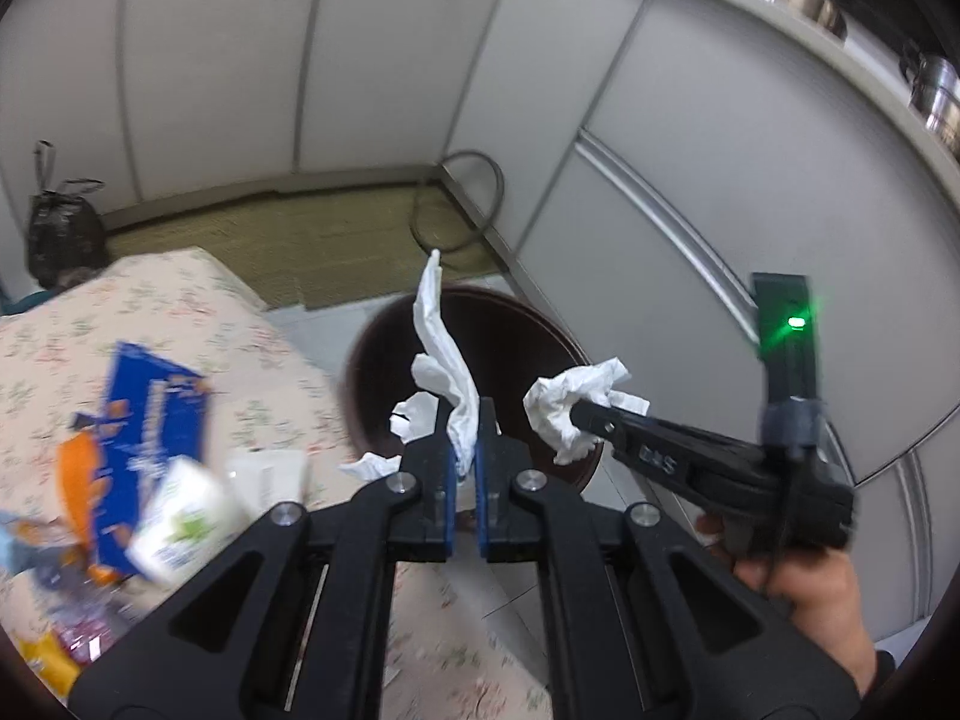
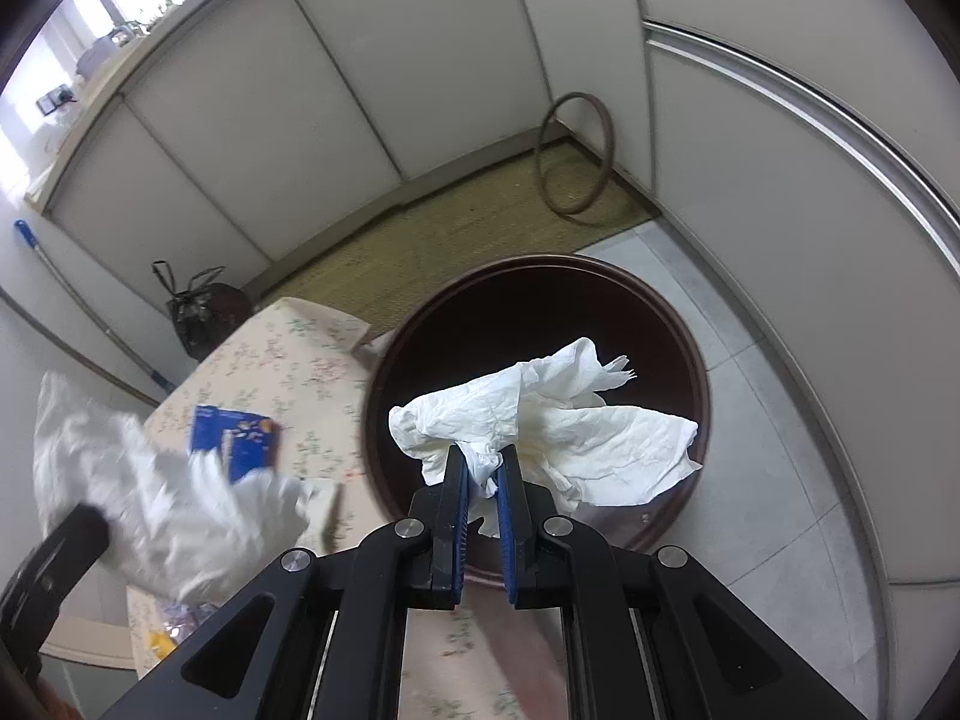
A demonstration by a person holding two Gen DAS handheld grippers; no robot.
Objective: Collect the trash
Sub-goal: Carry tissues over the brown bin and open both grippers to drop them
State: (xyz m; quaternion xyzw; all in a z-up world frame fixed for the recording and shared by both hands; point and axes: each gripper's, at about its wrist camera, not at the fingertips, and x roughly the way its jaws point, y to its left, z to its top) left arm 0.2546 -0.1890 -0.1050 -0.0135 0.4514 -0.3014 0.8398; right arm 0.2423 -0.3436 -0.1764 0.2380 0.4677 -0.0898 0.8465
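At 6 o'clock in the left wrist view, the left gripper (image 1: 465, 438) is clenched on a long white tissue (image 1: 441, 336), which is pinched between the blue pads (image 1: 443, 480) and stands up toward 12 o'clock. At 3 o'clock of it, the right gripper (image 1: 579, 414) is seen from the side, gripped by a hand (image 1: 804, 594), its tips closed on a crumpled wad (image 1: 570, 408).

In the right wrist view the same right gripper (image 2: 483, 468) is shown at 6 o'clock, clamped on that wad (image 2: 540, 426), which spreads toward 2 o'clock.

Just beyond both grippers, a dark round bin (image 2: 702, 420) is open on the floor; both tissues are held above its mouth, not yet let go. No contents can be made out inside it.

At 9 o'clock, a table under a floral cloth (image 1: 180, 312) is still loaded: a blue packet (image 1: 153, 420), a white carton (image 1: 180, 522) and blurred wrappers at 8 o'clock.

Farther off, at 10 o'clock, a tied black bag (image 1: 60, 228) is set against the cabinets (image 1: 360, 60).

The task is judged to be partly done at most: two tissues are ready to be dropped, and the litter on the table is left to be collected.
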